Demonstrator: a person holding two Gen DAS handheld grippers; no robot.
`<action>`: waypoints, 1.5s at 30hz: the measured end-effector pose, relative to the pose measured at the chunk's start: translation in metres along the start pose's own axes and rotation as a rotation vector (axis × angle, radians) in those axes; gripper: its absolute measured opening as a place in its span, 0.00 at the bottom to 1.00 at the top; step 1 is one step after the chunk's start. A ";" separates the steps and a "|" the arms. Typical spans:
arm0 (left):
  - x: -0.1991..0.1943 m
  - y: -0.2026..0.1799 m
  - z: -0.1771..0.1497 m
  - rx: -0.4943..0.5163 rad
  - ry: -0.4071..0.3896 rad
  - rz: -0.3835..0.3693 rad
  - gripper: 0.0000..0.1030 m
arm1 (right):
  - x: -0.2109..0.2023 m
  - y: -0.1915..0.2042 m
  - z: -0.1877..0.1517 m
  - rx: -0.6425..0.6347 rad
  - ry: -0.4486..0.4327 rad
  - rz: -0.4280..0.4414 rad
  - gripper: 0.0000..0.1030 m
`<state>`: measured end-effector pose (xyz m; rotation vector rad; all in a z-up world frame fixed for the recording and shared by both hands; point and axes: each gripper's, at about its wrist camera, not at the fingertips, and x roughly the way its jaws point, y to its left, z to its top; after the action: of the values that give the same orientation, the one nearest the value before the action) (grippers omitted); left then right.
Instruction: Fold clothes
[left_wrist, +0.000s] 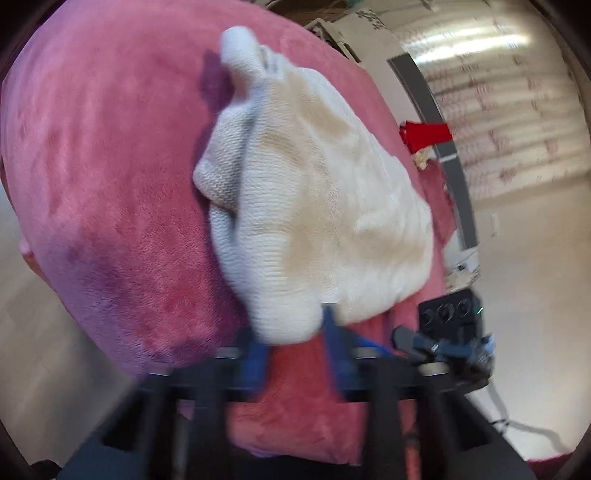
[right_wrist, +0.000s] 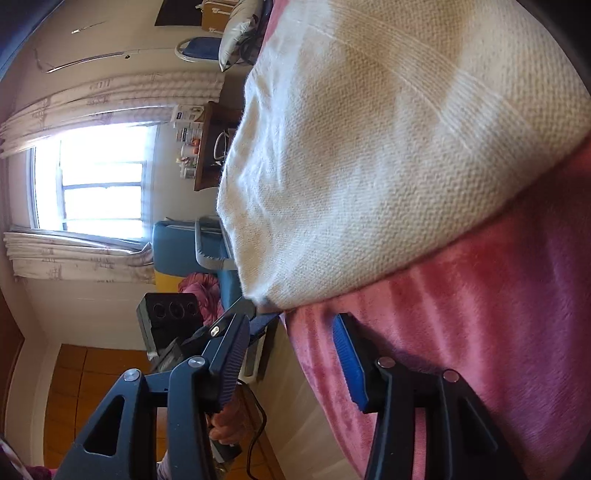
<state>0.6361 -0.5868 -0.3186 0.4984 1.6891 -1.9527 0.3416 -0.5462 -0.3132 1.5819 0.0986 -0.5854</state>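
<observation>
A cream knit garment (left_wrist: 317, 206) is lying bunched on a pink plush blanket (left_wrist: 110, 184). The left claw (left_wrist: 295, 332) is pinching the garment's near edge between its blue fingers (left_wrist: 334, 332). The right claw (right_wrist: 291, 354) is hanging spread, just beside the garment's corner, over the blanket's edge.

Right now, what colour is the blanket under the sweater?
Pink; the blanket under the cream sweater shows best in the left wrist view.
</observation>
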 end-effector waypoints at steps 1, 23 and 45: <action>0.000 -0.001 0.001 -0.012 0.001 -0.014 0.11 | 0.002 -0.001 -0.001 0.002 -0.006 0.004 0.47; -0.043 -0.087 -0.027 0.297 -0.204 0.515 0.78 | -0.061 0.018 -0.020 -0.124 -0.118 -0.141 0.49; -0.018 -0.175 -0.038 0.159 -0.349 0.916 0.79 | -0.142 0.102 -0.096 -0.558 -0.286 -0.754 0.49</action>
<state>0.5451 -0.5293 -0.1745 0.7637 0.8453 -1.3713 0.2898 -0.4261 -0.1626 0.8698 0.6059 -1.2398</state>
